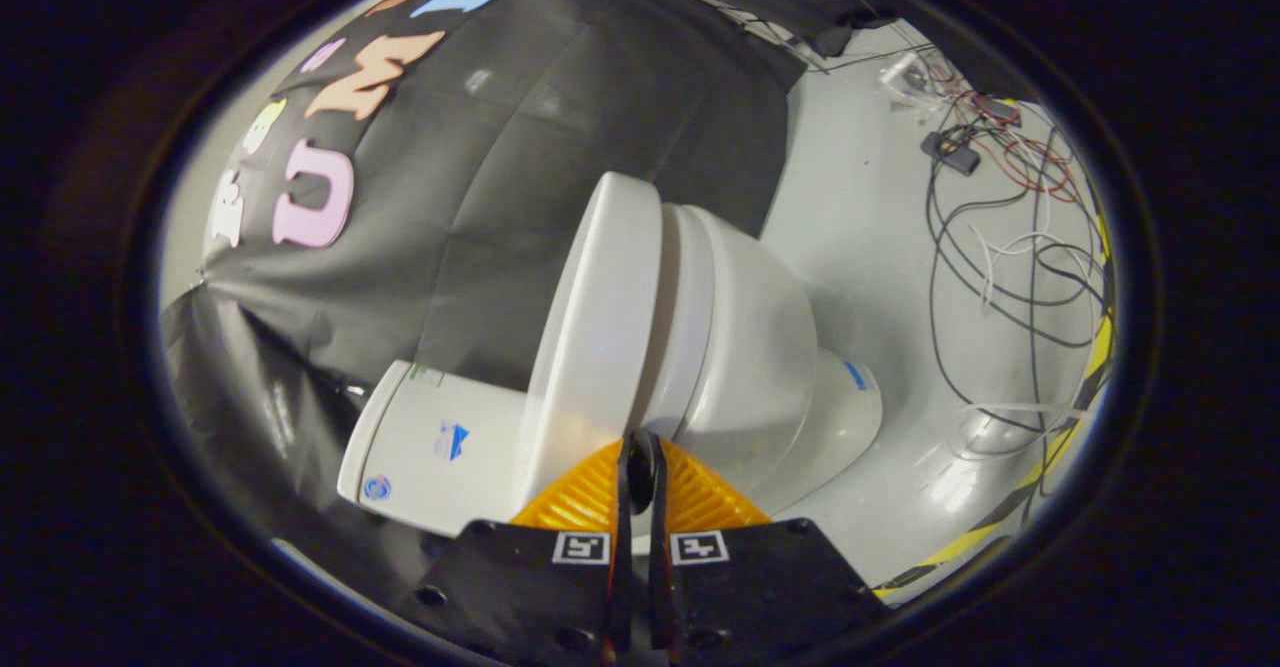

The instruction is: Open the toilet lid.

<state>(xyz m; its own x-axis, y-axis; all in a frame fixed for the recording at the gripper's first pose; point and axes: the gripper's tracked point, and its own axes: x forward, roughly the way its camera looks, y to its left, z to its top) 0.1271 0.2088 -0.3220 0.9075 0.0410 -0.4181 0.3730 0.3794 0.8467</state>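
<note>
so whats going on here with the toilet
A person is working on a white toilet with a hand-held gripper. Its orange fingers are closed together with nothing visibly between them, tips right at the edge of the toilet lid. The lid is partly raised, with a gap between it and the bowl, not yet back against the tank. Loose cables lie on the grey floor beyond.

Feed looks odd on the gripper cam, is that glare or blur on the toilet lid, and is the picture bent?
Gripper view: fisheye bends the toilet and floor; soft sheen on the toilet lid, still sharp; bright glare on the floor beside the base; fingers closed together, slightly soft up close.
</note>
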